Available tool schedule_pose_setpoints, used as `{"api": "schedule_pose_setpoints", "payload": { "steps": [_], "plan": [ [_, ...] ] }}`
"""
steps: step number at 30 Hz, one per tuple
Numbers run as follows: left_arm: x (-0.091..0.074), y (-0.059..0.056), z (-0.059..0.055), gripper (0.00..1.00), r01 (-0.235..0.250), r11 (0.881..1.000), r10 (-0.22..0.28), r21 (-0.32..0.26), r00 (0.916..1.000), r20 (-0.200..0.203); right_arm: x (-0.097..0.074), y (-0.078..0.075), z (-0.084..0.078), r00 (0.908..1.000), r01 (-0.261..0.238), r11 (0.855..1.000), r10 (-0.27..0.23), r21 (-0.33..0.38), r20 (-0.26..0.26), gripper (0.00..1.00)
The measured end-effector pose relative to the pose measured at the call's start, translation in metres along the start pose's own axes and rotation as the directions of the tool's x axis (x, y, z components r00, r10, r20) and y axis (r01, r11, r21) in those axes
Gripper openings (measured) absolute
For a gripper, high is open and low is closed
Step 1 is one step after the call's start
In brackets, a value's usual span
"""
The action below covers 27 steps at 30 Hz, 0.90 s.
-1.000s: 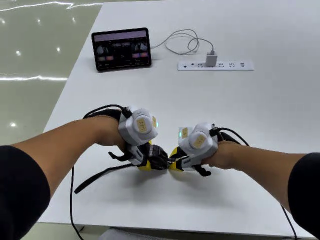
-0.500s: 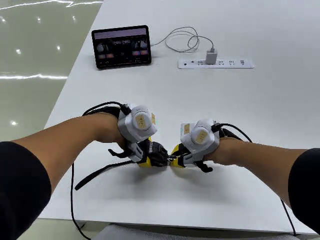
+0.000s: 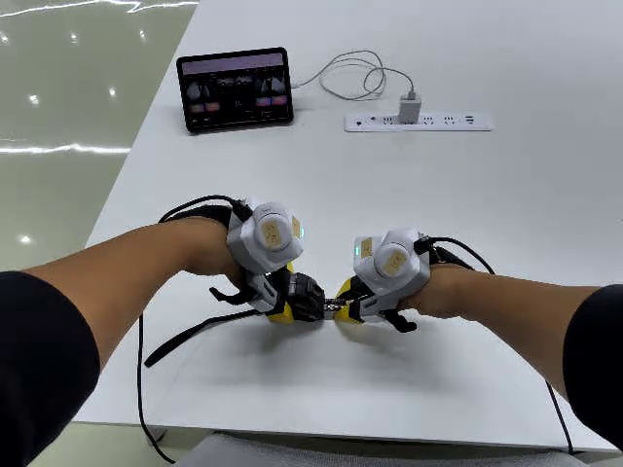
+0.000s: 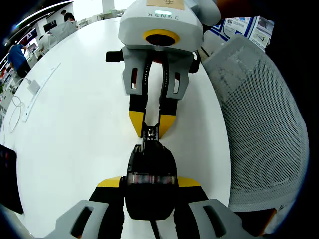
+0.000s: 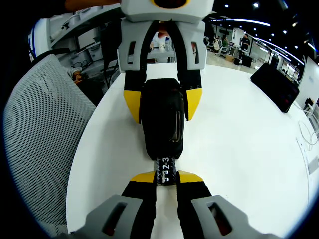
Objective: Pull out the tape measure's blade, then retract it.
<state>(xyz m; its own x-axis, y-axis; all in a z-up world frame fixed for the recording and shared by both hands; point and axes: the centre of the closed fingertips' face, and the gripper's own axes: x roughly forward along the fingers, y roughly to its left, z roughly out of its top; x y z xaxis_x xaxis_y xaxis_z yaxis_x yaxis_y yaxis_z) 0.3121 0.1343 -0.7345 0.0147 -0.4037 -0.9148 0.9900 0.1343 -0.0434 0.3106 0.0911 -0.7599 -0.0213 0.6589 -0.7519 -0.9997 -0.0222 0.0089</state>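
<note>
Your left claw [image 4: 149, 183] is closed around the black rounded tape measure [image 4: 149, 164]. Its yellow-tipped jaws press on the two flat sides, and the case sits low over the white counter [image 3: 467, 224], near its front edge. A short stretch of the dark numbered blade [image 5: 166, 168] comes out of the case mouth, with the numerals 2 and 3 readable on it. Your right claw [image 5: 166, 178] is nearly closed and pinches that stretch between its yellow tips, just beside the case.

By my reading you are at the very start of the pull, with the blade barely out and the retraction not yet due. The next move calls for drawing the right claw away from the left, straight along the line of the blade. Keep the pinch firm and the case steady so the strip neither slips nor twists.

The hook at the blade's end is buried between the right claw's jaws. I cannot make out a lock or brake on the case. In the head view the claw housings cover most of the tape measure, so whether it touches the counter is unclear.
</note>
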Motion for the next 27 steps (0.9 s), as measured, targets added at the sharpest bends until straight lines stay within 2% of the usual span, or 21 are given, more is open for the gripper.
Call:
{"api": "schedule_pose_setpoints", "payload": {
  "steps": [27],
  "plan": [
    [0.000,-0.001,0.001,0.35,-0.006,1.000,0.006,-0.013,1.0000,0.005,-0.010,0.000,-0.011,0.9996,0.009,1.000,-0.009,0.000,-0.025,0.10]
  ]
}}
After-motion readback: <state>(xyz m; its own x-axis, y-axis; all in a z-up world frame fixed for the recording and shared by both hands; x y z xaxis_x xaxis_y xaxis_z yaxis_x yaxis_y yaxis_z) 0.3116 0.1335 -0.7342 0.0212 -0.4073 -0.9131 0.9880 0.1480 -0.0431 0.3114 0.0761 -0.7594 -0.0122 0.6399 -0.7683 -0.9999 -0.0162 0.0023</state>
